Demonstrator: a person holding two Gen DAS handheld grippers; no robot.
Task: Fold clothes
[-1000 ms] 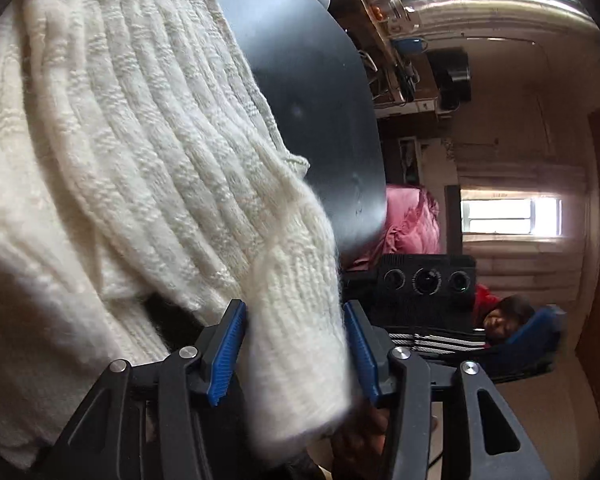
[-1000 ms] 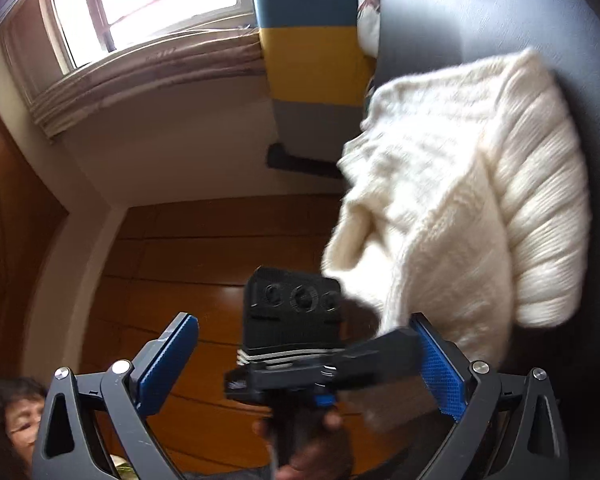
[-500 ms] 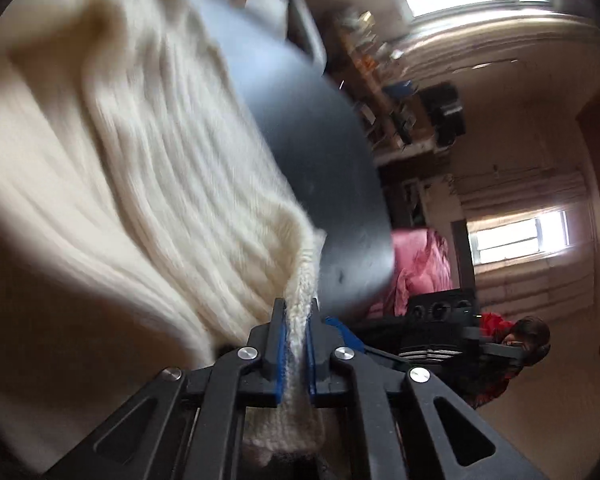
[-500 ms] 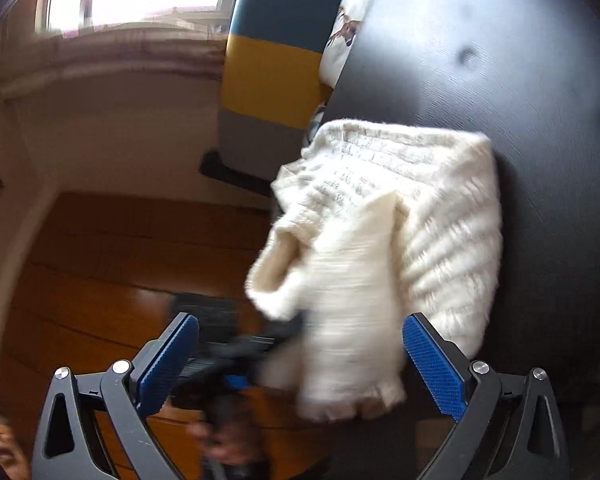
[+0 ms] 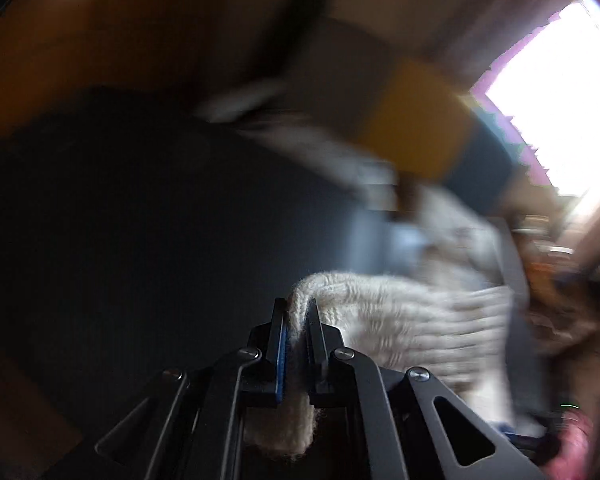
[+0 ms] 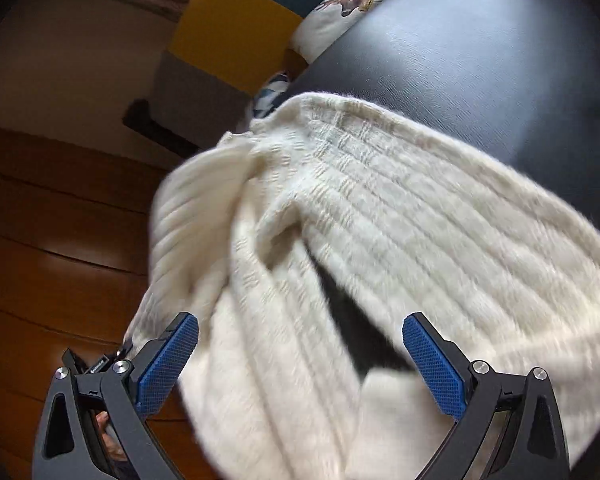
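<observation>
A cream ribbed knit sweater (image 6: 380,220) lies bunched on a round black table (image 6: 480,60), part of it hanging past the table's edge. My right gripper (image 6: 300,344) is open, its blue pads (image 6: 168,364) spread wide just above the knit, holding nothing. In the blurred left wrist view, my left gripper (image 5: 298,312) is shut on a thin edge of the sweater (image 5: 400,316), which trails off to the right over the black table (image 5: 140,220).
A yellow, grey and teal cushioned chair (image 6: 236,32) stands beyond the table, with a deer-print pillow (image 6: 348,4) beside it. Brown wooden floor (image 6: 52,240) lies to the left. A bright window (image 5: 560,92) shows at the upper right of the left wrist view.
The left gripper closed on the sweater's edge and swung sharply, carrying it across the table. The right gripper moved in close over the sweater, still open.
</observation>
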